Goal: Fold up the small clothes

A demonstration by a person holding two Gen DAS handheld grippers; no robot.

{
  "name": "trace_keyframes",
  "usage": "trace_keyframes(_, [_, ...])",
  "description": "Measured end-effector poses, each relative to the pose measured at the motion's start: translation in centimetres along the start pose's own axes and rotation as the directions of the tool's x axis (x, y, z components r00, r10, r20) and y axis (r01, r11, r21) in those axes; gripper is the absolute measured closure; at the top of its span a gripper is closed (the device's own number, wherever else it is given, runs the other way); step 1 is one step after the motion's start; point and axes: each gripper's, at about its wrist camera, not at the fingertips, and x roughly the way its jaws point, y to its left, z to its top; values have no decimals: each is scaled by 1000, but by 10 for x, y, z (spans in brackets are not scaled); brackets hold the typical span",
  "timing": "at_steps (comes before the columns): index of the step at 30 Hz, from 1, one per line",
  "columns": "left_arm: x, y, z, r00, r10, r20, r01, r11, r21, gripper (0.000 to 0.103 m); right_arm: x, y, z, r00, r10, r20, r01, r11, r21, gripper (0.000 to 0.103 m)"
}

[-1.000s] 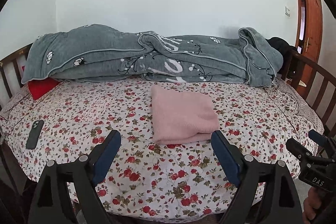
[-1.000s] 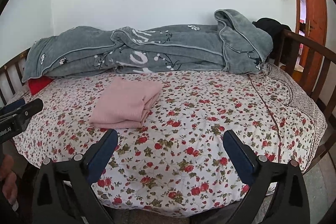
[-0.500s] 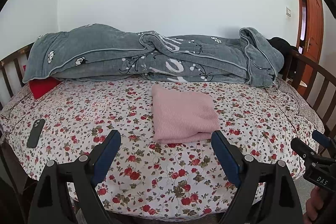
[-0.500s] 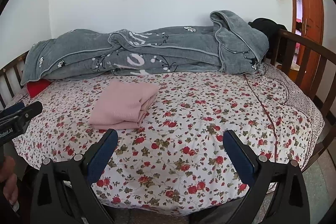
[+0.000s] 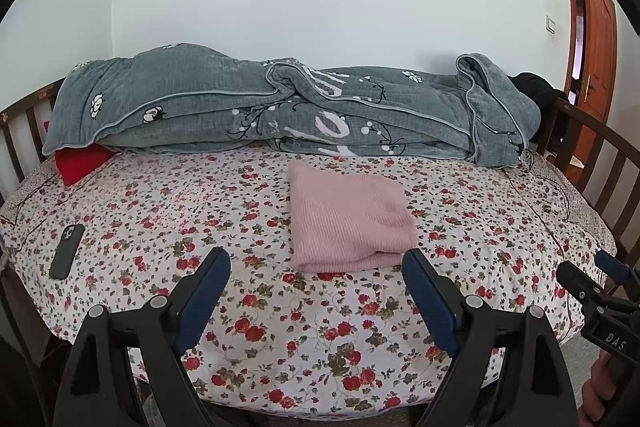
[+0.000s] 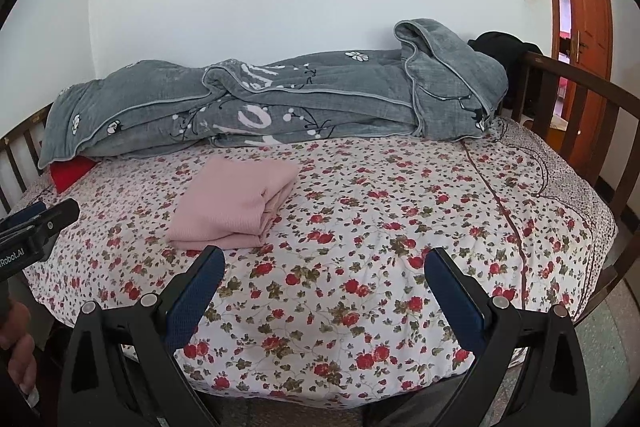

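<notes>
Right now your left gripper (image 5: 316, 267) and right gripper (image 6: 324, 269) both hover off the near edge of the bed (image 5: 280, 347), fingers spread wide with nothing between them. The pink garment (image 5: 348, 223) lies folded into a neat rectangle around the middle of the bed, a ribbed knit with its stacked layers showing along one side in the right wrist view (image 6: 236, 207). Nothing lies between your grippers and it, only the quilted bedspread with its red rose print. Along the far edge, against the white wall, a bulky grey blanket (image 5: 280, 107) with white flowers and lettering is heaped the full width of the bed, just behind the garment. A red cushion (image 5: 80, 163) peeks out under its left end near the far left corner. A dark phone (image 5: 66, 251) lies flat toward the left edge, well apart from the garment. Dark wooden rails (image 6: 560, 99) fence both ends, and a dark bundle (image 6: 504, 45) sits by the far right corner.
</notes>
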Motion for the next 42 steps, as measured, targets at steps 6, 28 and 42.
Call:
trace_keyframes(6, [0,0,0,1000,-2,1,2,1000,-2,16,0,0,0,1000,5,-2,-5,1000,2,4])
trace_keyframes(28, [-1,0,0,1000,-2,-1,2,1000,-5,16,-3,3,0,1000,17,-8,-17,1000,14,4])
trace_keyframes(42, [-1,0,0,1000,-1,-2,0,1000,-5,16,-2,6,0,1000,26,-8,-25,1000,11,4])
